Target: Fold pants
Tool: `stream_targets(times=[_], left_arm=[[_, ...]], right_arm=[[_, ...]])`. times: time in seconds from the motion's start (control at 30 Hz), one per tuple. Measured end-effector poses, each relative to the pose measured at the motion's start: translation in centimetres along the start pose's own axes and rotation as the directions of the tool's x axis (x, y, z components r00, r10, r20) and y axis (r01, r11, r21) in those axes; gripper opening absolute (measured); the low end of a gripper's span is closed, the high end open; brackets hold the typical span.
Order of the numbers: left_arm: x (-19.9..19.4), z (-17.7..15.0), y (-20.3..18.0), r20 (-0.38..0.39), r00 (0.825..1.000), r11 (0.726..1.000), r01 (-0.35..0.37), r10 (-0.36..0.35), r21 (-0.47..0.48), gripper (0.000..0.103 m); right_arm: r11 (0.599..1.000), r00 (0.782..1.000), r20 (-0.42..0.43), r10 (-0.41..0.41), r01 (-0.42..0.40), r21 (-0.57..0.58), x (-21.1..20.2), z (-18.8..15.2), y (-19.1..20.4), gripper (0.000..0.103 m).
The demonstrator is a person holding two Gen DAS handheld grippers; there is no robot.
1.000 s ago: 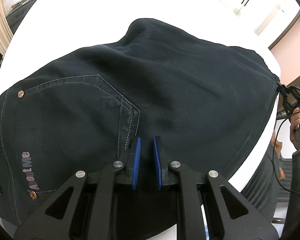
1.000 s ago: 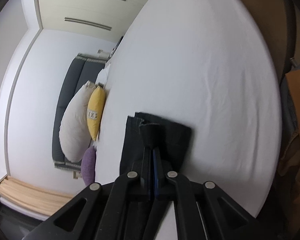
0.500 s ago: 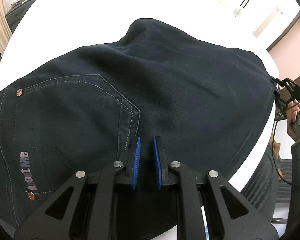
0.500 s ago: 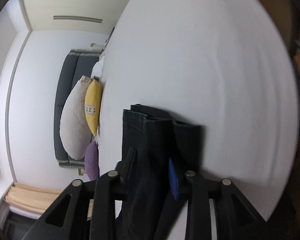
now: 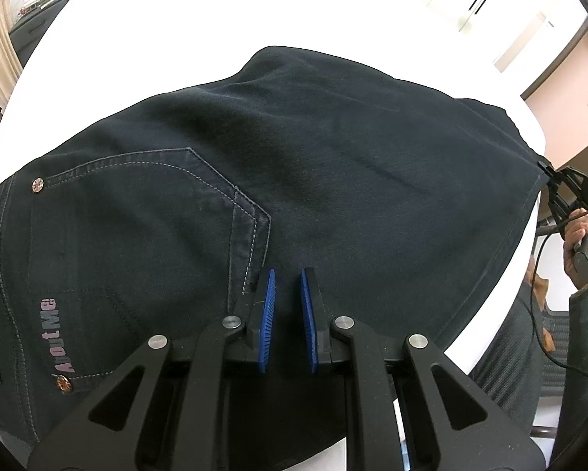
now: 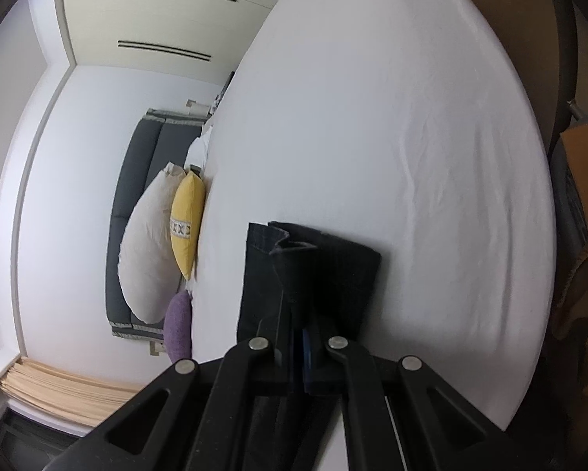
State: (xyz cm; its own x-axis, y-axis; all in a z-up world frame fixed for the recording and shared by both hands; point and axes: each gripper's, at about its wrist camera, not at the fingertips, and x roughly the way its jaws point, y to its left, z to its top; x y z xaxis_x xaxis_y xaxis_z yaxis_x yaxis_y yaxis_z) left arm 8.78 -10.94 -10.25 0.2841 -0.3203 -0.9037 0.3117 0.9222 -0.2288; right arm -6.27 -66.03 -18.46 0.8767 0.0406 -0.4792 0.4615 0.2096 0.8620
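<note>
Pants (image 5: pixel 313 180) first: dark denim, already doubled leg over leg, lying flat on the white bed (image 5: pixel 145 51), seat and back pocket (image 5: pixel 145 212) toward 9 o'clock in your left wrist view, leg ends running out to 3 o'clock.

Your left gripper (image 5: pixel 287 290) has its jaws parted by a narrow gap, blue pads bare, nothing between them. It hovers low over the cloth just right of the pocket stitching; you cannot tell from here whether the tips touch.

Your right gripper (image 6: pixel 300 337) has its jaws pinched together on the leg ends (image 6: pixel 313 271), with a hem lip curling up at 12 o'clock beyond the tips. In the left wrist view that same gripper sits at the 3 o'clock edge, on the hem corner.

Beyond the hems, bare sheet stretches to 12 and 2 o'clock; pillows (image 6: pixel 152 251) stand against the headboard at 9 o'clock.

Expect this fabric to feel fairly heavy and stiff for cloth: it should hold a crease, but layers may slide and the far side will sag if you lift from one corner. Judging by the grip, the next fold carries the hems toward the waistband. Keep both hem layers caught, and take the waist side at a thick seam or the waistband, not mid-panel.
</note>
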Motion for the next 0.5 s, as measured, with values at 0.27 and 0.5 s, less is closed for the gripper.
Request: stream_targets(times=[0.27, 0.5], left_arm=[[0.1, -0.3, 1.0, 0.012, 0.999, 0.999, 0.031, -0.031, -0.011, 0.013], [-0.4, -1.0, 2.4, 0.030, 0.998, 0.998, 0.064, -0.063, -0.029, 0.013]], right_arm=[[0.998, 0.999, 0.003, -0.043, 0.042, 0.045, 0.2, -0.2, -2.6, 0.003], [0.990, 0.989, 0.052, -0.136, 0.137, -0.023, -2.7, 1.0, -1.1, 0.021]])
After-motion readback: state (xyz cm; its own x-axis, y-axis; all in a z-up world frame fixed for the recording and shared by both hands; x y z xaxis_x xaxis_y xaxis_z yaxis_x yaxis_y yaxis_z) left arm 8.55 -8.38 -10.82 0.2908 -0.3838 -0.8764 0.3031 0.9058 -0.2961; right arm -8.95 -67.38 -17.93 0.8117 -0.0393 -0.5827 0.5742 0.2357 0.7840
